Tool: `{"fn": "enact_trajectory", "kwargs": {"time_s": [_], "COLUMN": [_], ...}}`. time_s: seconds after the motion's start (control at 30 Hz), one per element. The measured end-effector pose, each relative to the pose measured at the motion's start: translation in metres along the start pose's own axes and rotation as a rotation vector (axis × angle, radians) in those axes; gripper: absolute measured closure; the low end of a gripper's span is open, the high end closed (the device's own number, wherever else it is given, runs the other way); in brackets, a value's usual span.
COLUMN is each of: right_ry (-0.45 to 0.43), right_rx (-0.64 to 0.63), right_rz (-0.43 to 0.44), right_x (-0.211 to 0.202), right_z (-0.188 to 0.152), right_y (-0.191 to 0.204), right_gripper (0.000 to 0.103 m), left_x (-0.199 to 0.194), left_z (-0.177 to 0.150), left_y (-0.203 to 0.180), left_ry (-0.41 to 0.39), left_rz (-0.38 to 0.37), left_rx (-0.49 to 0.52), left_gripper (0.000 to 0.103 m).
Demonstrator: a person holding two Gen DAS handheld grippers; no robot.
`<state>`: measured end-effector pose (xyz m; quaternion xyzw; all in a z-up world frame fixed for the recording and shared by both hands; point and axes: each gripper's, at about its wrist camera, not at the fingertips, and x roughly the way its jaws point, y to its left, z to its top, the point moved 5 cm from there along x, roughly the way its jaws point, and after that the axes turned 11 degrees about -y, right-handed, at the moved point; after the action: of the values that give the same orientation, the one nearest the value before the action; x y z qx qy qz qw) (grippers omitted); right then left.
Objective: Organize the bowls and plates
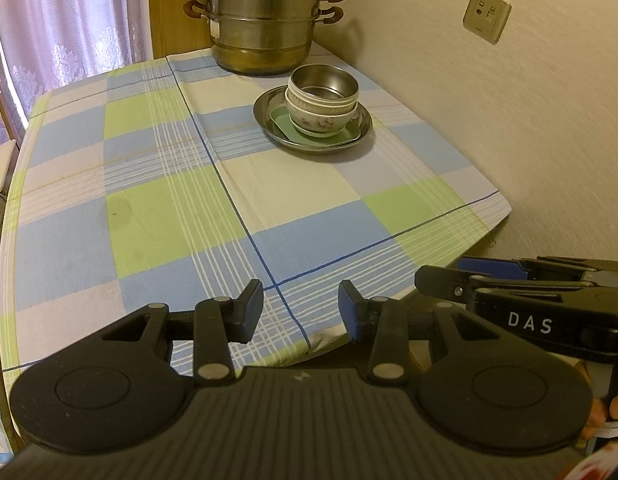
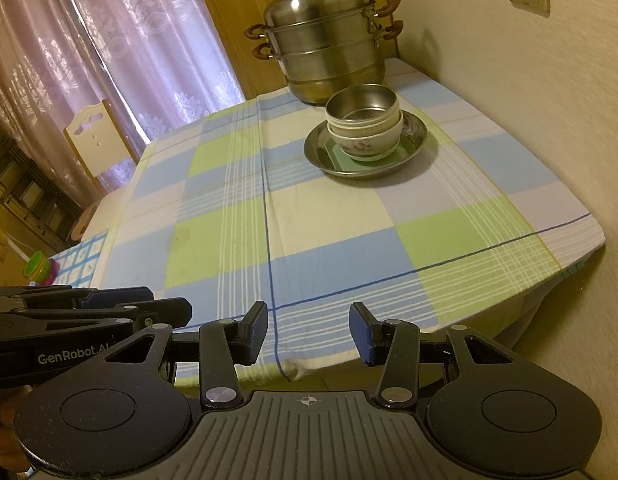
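Left claw (image 1: 301, 312) apart, empty | right claw (image 2: 308, 334) apart, empty | steamer pot (image 1: 263, 20) behind stacked bowls (image 1: 323, 98)

Tiered steel steamer pot (image 1: 262, 20): polished metal, shiny, brown glossy handles.
Top steel bowl (image 1: 324, 85), in front of the pot: brushed metal, dull shine.
White flowered bowl (image 1: 317, 122): glazed ceramic, smooth.
Pale green square plate (image 1: 283, 123): smooth, matt.
Round steel dish (image 1: 269, 114): reflective metal.
Checked tablecloth (image 1: 169, 184): woven cloth, matt.
Left gripper (image 1: 301, 312): matt black plastic.
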<state>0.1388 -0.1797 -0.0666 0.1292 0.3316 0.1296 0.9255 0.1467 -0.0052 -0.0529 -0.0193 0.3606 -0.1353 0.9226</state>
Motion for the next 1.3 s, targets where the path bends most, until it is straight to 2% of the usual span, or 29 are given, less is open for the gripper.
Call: {"fn": "enact_trajectory", "kwargs": {"time_s": [1.3], "right_ry": [-0.009], "right_rx": [-0.006], "right_rz": [-0.001], "right_x": [-0.0014], "right_z": [0.0059], "right_y": [0.0031], "right_gripper": [0.057], "left_x": [-0.0020], "left_z": [0.0058], "left_y": [-0.0005], "left_ry": [-0.014], "left_rz": [-0.004], "left_rx": [0.005], "left_gripper": [0.065]}}
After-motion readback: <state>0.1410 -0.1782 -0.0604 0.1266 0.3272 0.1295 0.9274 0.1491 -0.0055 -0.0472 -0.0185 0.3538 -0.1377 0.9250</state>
